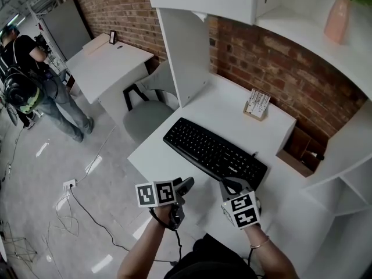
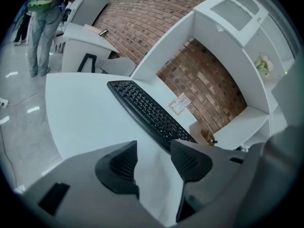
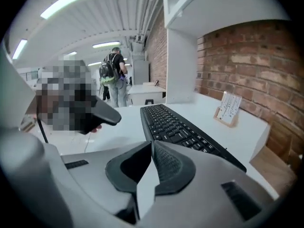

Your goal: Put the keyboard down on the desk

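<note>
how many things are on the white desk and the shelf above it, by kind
keyboard: 1
card stand: 1
wooden box: 1
pink vase: 1
total: 4

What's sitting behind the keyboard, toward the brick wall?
Behind the keyboard a small wooden card holder stands on the desk, apart from it, near the brick wall. A wooden box sits further right; its inside is mostly hidden.
</note>
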A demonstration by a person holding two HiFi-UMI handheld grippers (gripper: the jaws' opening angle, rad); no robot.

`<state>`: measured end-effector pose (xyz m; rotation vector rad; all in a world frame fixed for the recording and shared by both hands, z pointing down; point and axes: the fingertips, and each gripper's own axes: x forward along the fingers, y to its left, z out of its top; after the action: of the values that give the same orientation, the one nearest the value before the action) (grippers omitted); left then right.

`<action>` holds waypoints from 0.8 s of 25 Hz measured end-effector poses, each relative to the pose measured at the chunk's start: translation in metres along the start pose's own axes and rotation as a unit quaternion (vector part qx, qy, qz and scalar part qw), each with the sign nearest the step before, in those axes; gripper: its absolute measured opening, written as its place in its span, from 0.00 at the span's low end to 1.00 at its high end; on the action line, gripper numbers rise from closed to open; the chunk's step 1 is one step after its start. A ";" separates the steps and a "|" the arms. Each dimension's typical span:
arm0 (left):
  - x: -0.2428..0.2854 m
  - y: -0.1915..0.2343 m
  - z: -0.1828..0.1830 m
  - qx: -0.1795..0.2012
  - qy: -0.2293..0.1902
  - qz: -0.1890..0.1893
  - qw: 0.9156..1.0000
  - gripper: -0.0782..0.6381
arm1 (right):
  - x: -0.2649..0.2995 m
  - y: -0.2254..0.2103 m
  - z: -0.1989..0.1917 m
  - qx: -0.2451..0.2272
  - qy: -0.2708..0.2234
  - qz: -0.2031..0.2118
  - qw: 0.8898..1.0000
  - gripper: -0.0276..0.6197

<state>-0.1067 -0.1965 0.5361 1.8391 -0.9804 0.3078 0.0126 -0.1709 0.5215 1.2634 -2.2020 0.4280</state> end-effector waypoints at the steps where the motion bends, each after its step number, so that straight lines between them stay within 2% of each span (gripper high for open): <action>1: -0.003 -0.001 -0.001 0.013 -0.007 0.008 1.000 0.40 | -0.004 0.002 0.003 0.017 -0.014 0.006 1.000 0.07; 4: -0.014 -0.006 -0.001 0.049 -0.033 0.028 0.998 0.23 | -0.018 0.010 0.015 0.061 -0.054 0.028 0.996 0.05; 7: -0.027 -0.014 0.000 0.080 -0.060 0.037 0.994 0.17 | -0.034 0.018 0.025 0.092 -0.091 0.046 0.990 0.05; 14: -0.064 -0.036 0.000 0.169 -0.121 0.056 0.977 0.13 | -0.074 0.036 0.041 0.113 -0.160 0.058 0.979 0.05; 20: -0.091 -0.048 -0.007 0.228 -0.156 0.065 0.959 0.12 | -0.102 0.043 0.040 0.107 -0.191 0.040 0.975 0.05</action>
<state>-0.1275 -0.1373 0.4546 2.2936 -1.3364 0.3516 0.0036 -0.1002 0.4276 1.4752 -2.5921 0.4969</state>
